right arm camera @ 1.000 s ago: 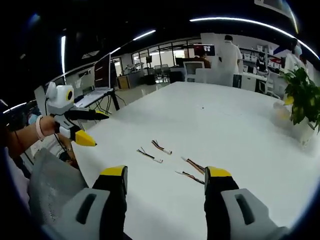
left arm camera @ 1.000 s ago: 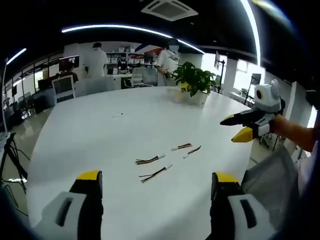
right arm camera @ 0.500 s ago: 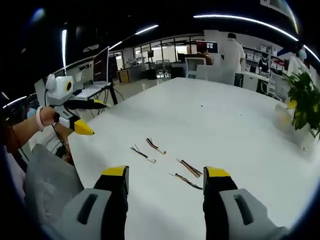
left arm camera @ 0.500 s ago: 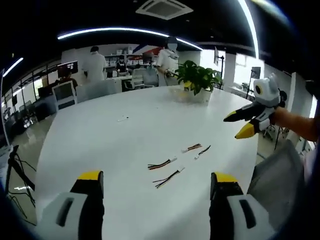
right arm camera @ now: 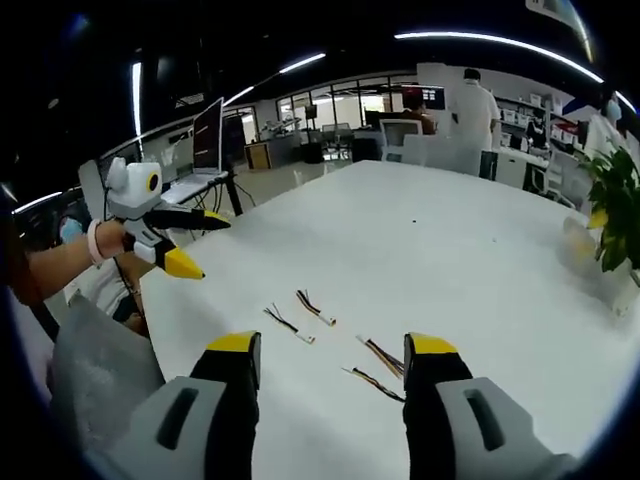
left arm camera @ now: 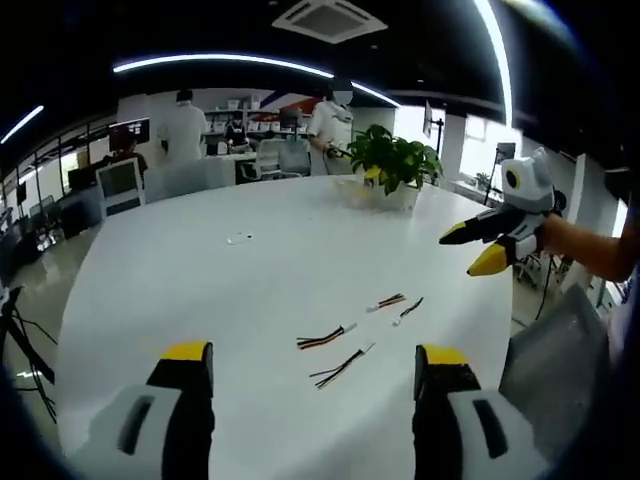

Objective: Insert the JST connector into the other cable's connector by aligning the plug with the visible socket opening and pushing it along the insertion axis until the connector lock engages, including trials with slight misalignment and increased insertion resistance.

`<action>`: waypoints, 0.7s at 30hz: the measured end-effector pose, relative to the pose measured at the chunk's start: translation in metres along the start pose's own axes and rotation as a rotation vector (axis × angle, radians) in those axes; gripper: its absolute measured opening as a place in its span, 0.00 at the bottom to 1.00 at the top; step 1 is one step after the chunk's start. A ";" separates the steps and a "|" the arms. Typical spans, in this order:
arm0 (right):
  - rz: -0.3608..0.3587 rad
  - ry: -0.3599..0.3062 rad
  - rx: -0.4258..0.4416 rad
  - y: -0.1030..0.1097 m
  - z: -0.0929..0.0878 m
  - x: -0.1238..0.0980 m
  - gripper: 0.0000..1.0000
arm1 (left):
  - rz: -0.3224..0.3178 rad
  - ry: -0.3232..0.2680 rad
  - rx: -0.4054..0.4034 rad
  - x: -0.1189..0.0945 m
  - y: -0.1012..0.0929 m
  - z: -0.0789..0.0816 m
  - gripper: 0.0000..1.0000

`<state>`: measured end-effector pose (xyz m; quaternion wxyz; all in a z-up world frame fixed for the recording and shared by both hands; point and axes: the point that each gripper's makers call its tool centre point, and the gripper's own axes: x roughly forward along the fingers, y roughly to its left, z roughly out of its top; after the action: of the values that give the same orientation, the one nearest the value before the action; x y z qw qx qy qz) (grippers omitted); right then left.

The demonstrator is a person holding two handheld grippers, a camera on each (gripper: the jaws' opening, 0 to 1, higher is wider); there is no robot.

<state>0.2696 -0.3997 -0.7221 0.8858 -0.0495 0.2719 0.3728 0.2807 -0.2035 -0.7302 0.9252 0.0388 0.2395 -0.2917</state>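
Both your hand-held grippers, left [left arm camera: 312,362] and right [right arm camera: 332,352], hang released above four short wired cables [left arm camera: 326,338], probably JST, on the white bench [left arm camera: 200,280].

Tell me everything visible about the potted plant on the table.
The plant stands upright near the far edge of the white table, well beyond the cables. It has a bushy spread of broad green leaves rising from a low, pale pot that nearly blends with the tabletop. A small yellow spot sits among the lower leaves; what it is cannot be told. In the right gripper view it shows at the right edge. Nothing but the table touches it.
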 end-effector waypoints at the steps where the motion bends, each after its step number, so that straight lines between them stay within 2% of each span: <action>1: 0.002 -0.002 -0.001 -0.002 0.001 0.001 0.55 | -0.013 -0.004 -0.009 0.002 -0.001 0.001 0.79; 9: 0.009 -0.005 -0.038 -0.010 0.004 0.008 0.52 | -0.038 -0.026 0.006 0.011 -0.003 0.011 0.76; 12: 0.049 0.014 -0.033 -0.010 -0.001 0.016 0.50 | -0.056 -0.027 0.010 0.016 -0.005 0.012 0.75; 21: 0.087 0.041 -0.082 -0.012 -0.009 0.036 0.48 | -0.083 -0.046 0.028 0.028 -0.010 0.021 0.74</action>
<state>0.2945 -0.3881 -0.7498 0.8602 -0.0815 0.2762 0.4208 0.3044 -0.2309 -0.7243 0.9170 0.0350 0.2156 -0.3339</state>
